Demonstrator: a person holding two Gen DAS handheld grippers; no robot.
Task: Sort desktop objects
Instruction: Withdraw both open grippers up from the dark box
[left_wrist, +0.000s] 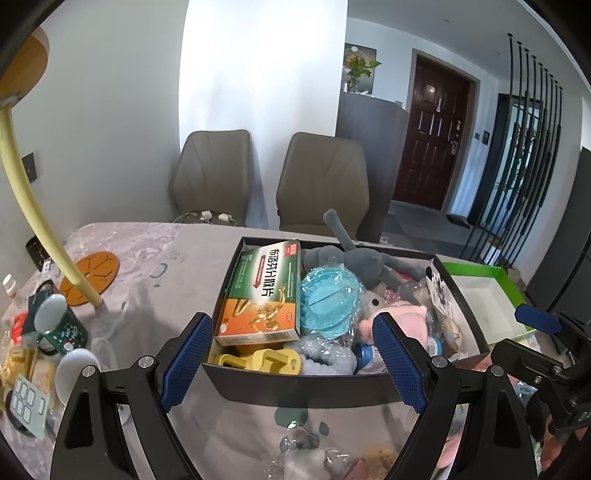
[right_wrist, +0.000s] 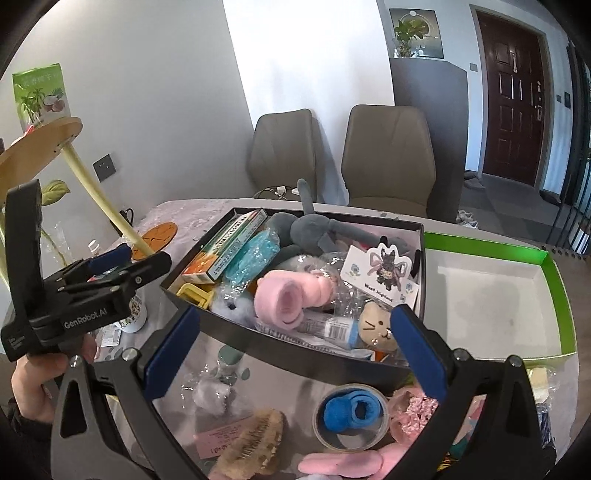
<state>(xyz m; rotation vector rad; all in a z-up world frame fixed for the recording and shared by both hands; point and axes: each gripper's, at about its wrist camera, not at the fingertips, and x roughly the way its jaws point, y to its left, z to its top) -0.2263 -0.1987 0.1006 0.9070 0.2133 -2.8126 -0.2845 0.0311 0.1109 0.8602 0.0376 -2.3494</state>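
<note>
From the left wrist, the left gripper (left_wrist: 291, 354) hangs over the near wall of one black box (left_wrist: 295, 386) on the grey tabletop (left_wrist: 184, 266), its jaws spread wide with nothing pressed between the two blue pads. The box is crowded: one green-and-orange medicine carton (left_wrist: 264, 291) leans at its left side, one turquoise plastic disc (left_wrist: 328, 297) lies beside it, one grey plush toy (left_wrist: 354, 262) sprawls at the back, one pink plush (left_wrist: 399, 317) sits near the right pad, and one yellow plastic piece (left_wrist: 258, 360) lies at the near left corner. Just right of the box stands one green-edged tray (left_wrist: 480, 295) with a white floor. Two grey chairs (left_wrist: 321, 181) stand behind the tabletop. At the left are one green mug (left_wrist: 61, 328) and one orange coaster (left_wrist: 90, 277).

From the right wrist, the right gripper (right_wrist: 295, 350) also stands with its jaws fully apart, holding nothing, above the same box's near edge. Below it on the tabletop lie one tape ring (right_wrist: 351, 417) with a blue roll (right_wrist: 351, 408) inside it, one brush (right_wrist: 247, 443), and one pink lumpy item, possibly a hair tie (right_wrist: 413, 410). One hand (right_wrist: 33, 384) holds the other gripper at the left.
</note>
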